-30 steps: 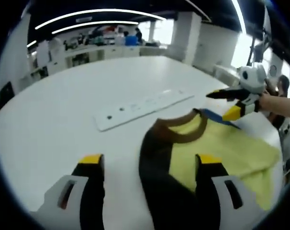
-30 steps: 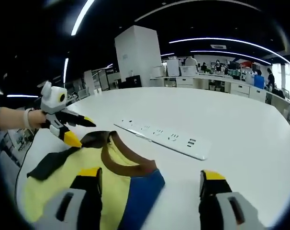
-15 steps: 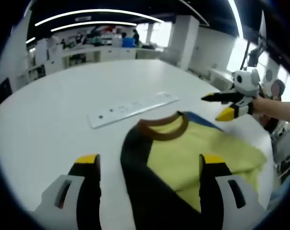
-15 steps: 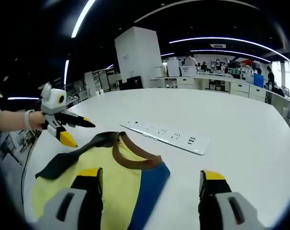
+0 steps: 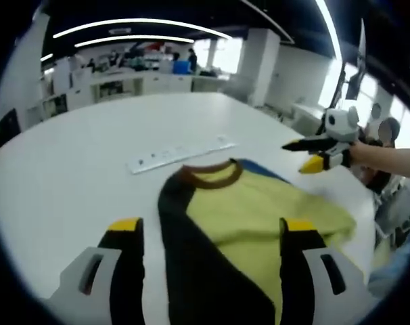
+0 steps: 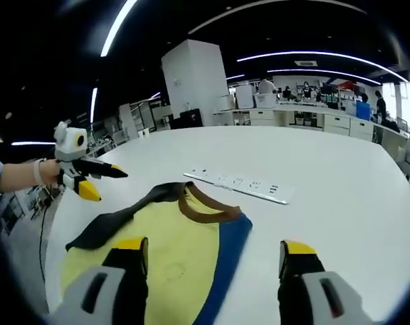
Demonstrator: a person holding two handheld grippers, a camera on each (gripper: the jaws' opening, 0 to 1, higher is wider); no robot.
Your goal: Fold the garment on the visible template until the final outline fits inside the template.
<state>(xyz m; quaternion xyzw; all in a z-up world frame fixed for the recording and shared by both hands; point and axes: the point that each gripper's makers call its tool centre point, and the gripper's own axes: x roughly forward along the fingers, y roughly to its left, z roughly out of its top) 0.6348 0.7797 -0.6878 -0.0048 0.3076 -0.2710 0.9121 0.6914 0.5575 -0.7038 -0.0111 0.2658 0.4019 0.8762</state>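
A yellow T-shirt (image 5: 259,210) with a brown collar (image 5: 208,176), a black sleeve and a blue sleeve lies flat on the white table (image 5: 70,156). My left gripper (image 5: 212,227) hangs open above its lower part, jaws wide apart, holding nothing. My right gripper (image 5: 296,156), held in a hand, hovers open beyond the blue shoulder. In the right gripper view the same shirt (image 6: 171,250) spreads under my open right gripper (image 6: 213,247), and the left gripper (image 6: 109,184) floats open off the black sleeve (image 6: 114,223).
A white power strip (image 5: 181,154) lies on the table just past the collar, also seen as the power strip (image 6: 242,184). The round table (image 6: 340,189) stretches wide and white behind it. Desks, pillars and people stand far off in the office.
Both views have drawn back and the shirt now shows more fully. The right gripper, earlier near the blue shoulder, has moved away from it. The shirt lies flatter.
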